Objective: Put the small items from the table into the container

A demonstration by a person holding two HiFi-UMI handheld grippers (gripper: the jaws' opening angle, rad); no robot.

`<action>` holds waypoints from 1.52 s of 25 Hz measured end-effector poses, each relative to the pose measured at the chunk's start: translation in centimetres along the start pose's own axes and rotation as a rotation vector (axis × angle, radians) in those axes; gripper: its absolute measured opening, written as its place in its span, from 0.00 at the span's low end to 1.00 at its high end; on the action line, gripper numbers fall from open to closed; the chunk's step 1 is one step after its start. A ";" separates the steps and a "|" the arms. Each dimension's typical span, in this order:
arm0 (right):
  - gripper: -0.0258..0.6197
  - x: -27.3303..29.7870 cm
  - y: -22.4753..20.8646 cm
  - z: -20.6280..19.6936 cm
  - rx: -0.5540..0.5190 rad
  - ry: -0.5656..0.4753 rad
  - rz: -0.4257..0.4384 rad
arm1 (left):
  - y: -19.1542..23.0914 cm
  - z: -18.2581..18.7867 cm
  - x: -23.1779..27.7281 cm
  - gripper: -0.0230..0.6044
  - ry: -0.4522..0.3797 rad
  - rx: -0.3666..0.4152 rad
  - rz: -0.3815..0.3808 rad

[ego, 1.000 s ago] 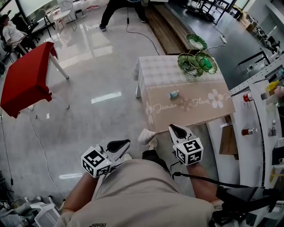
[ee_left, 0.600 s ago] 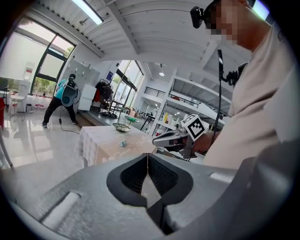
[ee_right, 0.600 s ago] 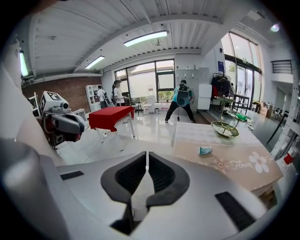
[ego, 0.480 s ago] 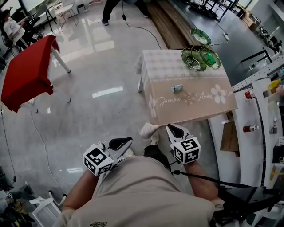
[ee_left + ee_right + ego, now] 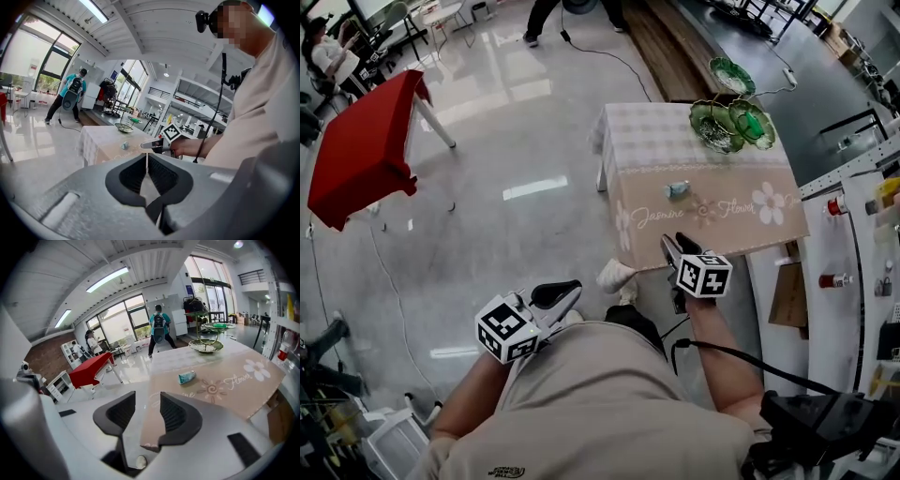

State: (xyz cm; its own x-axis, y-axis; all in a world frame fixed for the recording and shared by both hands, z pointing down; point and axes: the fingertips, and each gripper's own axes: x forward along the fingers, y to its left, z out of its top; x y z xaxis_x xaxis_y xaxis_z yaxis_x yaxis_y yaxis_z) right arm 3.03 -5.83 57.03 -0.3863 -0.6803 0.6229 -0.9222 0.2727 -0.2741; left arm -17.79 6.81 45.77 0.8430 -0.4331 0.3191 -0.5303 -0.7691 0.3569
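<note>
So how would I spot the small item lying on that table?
Look at the table with the beige cloth bearing script lettering and a white flower. Just beyond the lettering lies a small teal item. It is the only loose thing on the cloth, low and bluish, unlike the green glass dishes standing at the far corner.

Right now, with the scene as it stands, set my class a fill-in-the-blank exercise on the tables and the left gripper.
Only ____ small item lies on the flowered tablecloth.
The green dishes stand at that table's ____ end from the person.
The left gripper's jaws are ____, nothing between them.
The other table wears a ____ cloth.
Missing words: one, far, shut, red.
</note>
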 end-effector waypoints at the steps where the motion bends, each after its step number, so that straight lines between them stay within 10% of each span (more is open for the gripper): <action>1: 0.31 0.9 -1.0 0.4 0.034 0.001 -0.002 | 0.1 0.3 0.4 0.05 0.001 0.000 0.004; 20: 0.46 16.4 -13.9 4.2 0.345 0.082 -0.009 | 1.7 4.9 8.6 0.05 0.028 -0.091 0.071; 32: 0.33 19.7 -16.3 4.6 -0.155 0.187 -0.137 | 3.0 6.5 11.0 0.05 0.029 -0.099 0.153; 38: 0.29 19.3 -16.2 4.4 -0.252 0.194 -0.052 | 3.3 7.5 12.4 0.05 0.013 -0.100 0.167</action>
State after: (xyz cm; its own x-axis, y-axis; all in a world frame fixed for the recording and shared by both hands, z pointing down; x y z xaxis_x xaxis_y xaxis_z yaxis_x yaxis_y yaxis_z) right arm 10.65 -26.32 70.29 -0.3122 -0.5623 0.7658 -0.9066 0.4172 -0.0633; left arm -8.41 -4.59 44.30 0.7414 -0.5446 0.3921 -0.6699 -0.6357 0.3836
